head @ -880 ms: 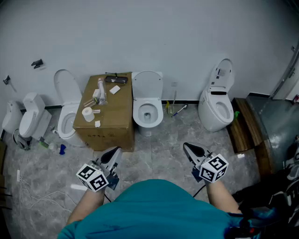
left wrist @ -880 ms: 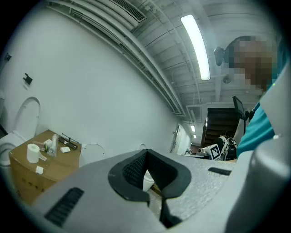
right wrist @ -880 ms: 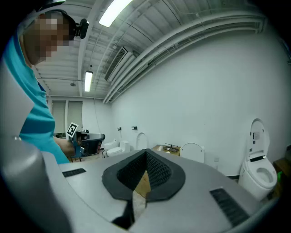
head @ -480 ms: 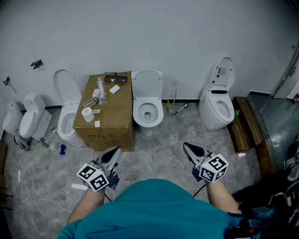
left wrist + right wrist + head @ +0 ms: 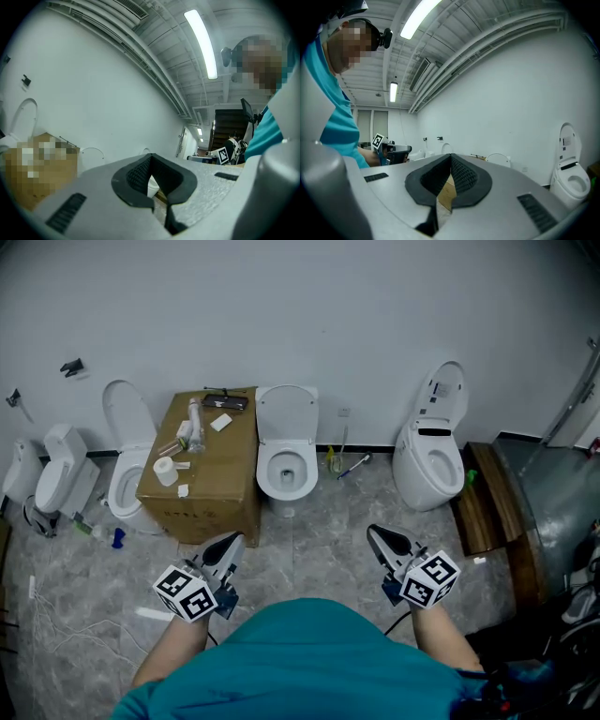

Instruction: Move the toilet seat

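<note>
In front of me, well short of middle toilet [image 5: 284, 468]: I hold left gripper [image 5: 232, 542] and right gripper [image 5: 375, 535] level, jaws closed, empty, since nothing is in reach. Seat [image 5: 287, 414] stands raised against wall, beside box [image 5: 202, 470]. Approach comes first, I judge.

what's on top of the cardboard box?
On the cardboard box: a paper roll, a white bottle-like item, a dark flat object at the rear, small white scraps. Box is closed, so its inside is hidden.
</note>
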The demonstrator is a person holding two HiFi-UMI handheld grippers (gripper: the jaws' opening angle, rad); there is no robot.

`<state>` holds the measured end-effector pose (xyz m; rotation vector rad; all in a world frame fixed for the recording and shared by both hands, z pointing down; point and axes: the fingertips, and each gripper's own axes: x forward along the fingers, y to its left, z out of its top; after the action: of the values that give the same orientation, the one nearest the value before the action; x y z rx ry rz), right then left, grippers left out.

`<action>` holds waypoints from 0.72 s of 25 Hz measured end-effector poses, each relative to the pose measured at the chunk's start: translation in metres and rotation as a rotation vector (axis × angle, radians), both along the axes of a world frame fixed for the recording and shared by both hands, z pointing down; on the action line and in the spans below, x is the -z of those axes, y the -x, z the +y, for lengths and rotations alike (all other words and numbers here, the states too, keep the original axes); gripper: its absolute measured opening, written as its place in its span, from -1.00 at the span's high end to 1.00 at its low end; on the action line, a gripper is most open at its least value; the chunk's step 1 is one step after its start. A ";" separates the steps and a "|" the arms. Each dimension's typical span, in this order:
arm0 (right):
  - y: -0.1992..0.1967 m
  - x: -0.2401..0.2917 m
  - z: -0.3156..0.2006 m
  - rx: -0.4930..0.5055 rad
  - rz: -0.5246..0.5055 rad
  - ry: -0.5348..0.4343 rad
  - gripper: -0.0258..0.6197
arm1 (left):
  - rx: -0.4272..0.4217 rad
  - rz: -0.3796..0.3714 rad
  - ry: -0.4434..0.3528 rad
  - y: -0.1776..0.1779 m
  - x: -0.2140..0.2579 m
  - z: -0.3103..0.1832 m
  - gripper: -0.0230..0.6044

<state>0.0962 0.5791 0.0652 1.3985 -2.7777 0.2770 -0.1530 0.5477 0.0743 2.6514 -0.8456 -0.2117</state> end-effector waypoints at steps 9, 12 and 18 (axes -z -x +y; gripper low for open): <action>-0.087 -0.008 -0.005 0.035 0.070 -0.009 0.92 | -0.016 0.017 0.014 -0.100 -0.004 0.003 0.95; -0.092 -0.016 -0.017 0.047 0.059 -0.003 0.92 | -0.012 -0.001 0.026 -0.107 -0.011 -0.004 0.95; -0.072 -0.036 -0.065 0.067 0.069 0.021 0.92 | -0.010 0.005 0.038 -0.092 -0.027 -0.055 0.95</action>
<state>0.1679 0.5143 0.1009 1.2821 -2.7508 0.2504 -0.0608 0.4931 0.1008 2.6184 -0.8259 -0.1972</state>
